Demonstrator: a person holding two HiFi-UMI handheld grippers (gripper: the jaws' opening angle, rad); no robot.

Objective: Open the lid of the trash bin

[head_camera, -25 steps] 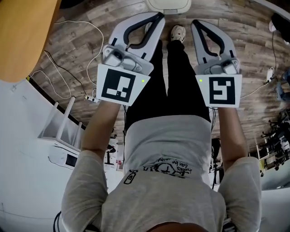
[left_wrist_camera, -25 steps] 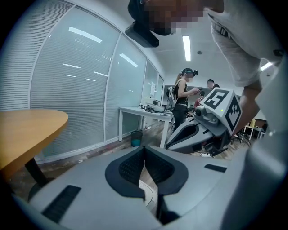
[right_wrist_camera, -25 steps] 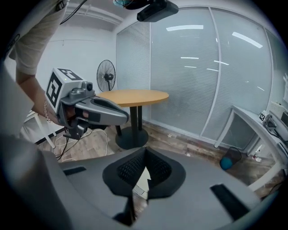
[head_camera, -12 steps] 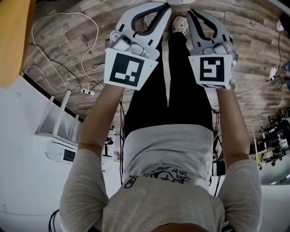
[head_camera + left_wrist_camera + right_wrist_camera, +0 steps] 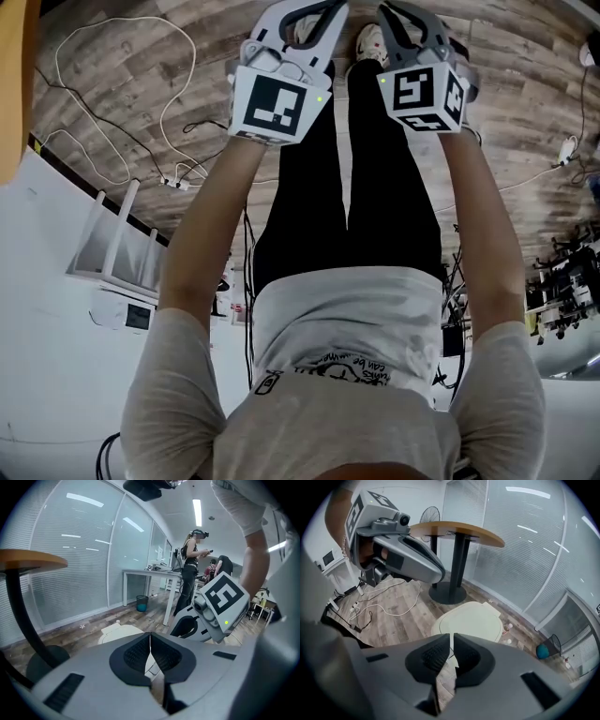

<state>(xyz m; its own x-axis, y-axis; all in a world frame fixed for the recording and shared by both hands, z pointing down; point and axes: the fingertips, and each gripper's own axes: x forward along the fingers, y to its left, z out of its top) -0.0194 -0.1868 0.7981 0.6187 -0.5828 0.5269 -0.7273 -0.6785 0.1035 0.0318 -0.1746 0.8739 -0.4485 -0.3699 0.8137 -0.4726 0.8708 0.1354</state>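
Note:
The trash bin shows as a cream, rounded lid (image 5: 471, 620) lying flat and closed on the wood floor, just ahead of my right gripper (image 5: 451, 645). In the left gripper view the same lid (image 5: 117, 632) peeks over my left gripper (image 5: 150, 641). Both grippers are shut with nothing between the pads, and both hang above the lid without touching it. In the head view the left gripper (image 5: 302, 17) and right gripper (image 5: 405, 17) are held out side by side at the top edge; the bin is out of that view.
A round wooden table (image 5: 461, 530) on a black pedestal stands just behind the bin. White cables and a power strip (image 5: 167, 181) lie on the floor at left. Small bottles (image 5: 506, 630) and a teal basket (image 5: 543, 651) sit by the glass wall. A person (image 5: 190, 573) stands far back.
Both grippers have moved forward, away from the body, and closer together. The bin's lid, seen at the head view's top edge a second ago, is now outside it.

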